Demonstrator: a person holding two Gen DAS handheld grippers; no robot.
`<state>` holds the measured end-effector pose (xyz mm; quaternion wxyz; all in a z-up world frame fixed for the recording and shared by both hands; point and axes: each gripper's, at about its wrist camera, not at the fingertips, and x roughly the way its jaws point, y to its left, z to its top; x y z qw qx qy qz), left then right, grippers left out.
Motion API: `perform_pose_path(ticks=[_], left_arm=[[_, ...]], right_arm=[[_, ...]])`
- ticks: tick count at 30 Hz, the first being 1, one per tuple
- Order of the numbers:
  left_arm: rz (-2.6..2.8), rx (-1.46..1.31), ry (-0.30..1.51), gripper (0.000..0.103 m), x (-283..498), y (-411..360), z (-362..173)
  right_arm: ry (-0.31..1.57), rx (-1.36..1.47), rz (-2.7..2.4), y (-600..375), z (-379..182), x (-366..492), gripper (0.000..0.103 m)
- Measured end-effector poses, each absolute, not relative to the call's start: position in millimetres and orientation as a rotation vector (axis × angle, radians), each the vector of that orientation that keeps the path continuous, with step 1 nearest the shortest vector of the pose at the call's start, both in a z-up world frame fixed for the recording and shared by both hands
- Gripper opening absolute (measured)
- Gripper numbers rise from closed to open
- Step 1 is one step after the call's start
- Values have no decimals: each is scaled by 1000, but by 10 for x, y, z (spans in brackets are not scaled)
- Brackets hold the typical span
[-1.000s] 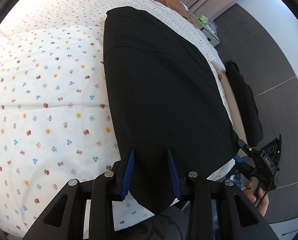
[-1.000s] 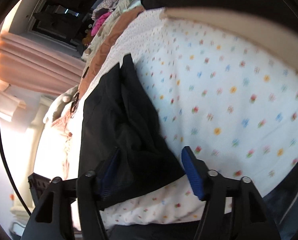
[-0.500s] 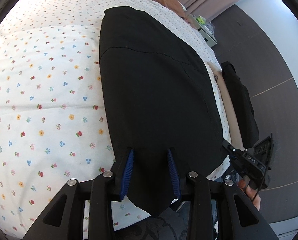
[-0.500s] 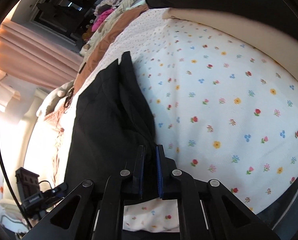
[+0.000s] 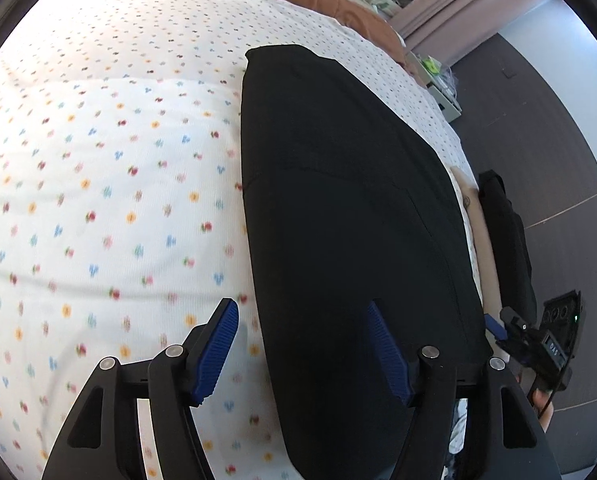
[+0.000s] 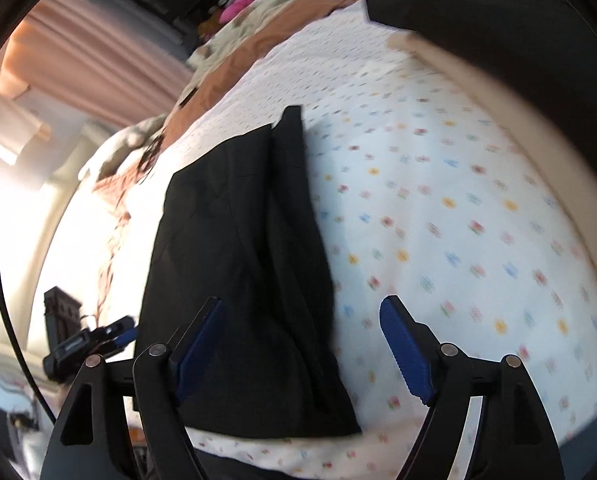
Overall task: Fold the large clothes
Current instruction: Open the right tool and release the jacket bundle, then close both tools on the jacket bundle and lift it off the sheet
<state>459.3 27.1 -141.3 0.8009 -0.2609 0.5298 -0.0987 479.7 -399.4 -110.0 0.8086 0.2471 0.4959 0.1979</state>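
Floral bedsheet (image 5: 110, 184), black garment (image 5: 350, 216) near end cut off, folds indistinct

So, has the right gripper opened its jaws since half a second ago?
Yes. The right gripper was shut on the black garment; now its jaws stand wide apart over the floral sheet.

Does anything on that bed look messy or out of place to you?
Mostly tidy. The black garment lies flat along the flowered sheet, but its near end hangs slightly past the bed's edge, and the folded layers don't line up at the far end.
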Motion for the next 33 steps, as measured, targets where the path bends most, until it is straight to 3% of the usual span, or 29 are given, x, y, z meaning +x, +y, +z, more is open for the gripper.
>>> perform_pose_path(ticks=[10,26,28,31,33], left_arm=[[-189,-562,1151,68,5157,398,-1594],[-173,-550,1173,68,6105,383,-1794],[-171,-561,1180,68,6203,397,-1831],[-150,-545,1177,64,6273,376,-1811],[-135,-534,1168,58,6268,355,-1795]], right_arm=[[1223,494,549,-3786,-1476,5642,80],[1275,593,803,-3309,-1703,6472,79],[1284,579,805,-3228,-1713,6522,75],[1312,521,749,-3094,-1694,6543,40],[1297,430,723,-2967,-1592,6499,31]])
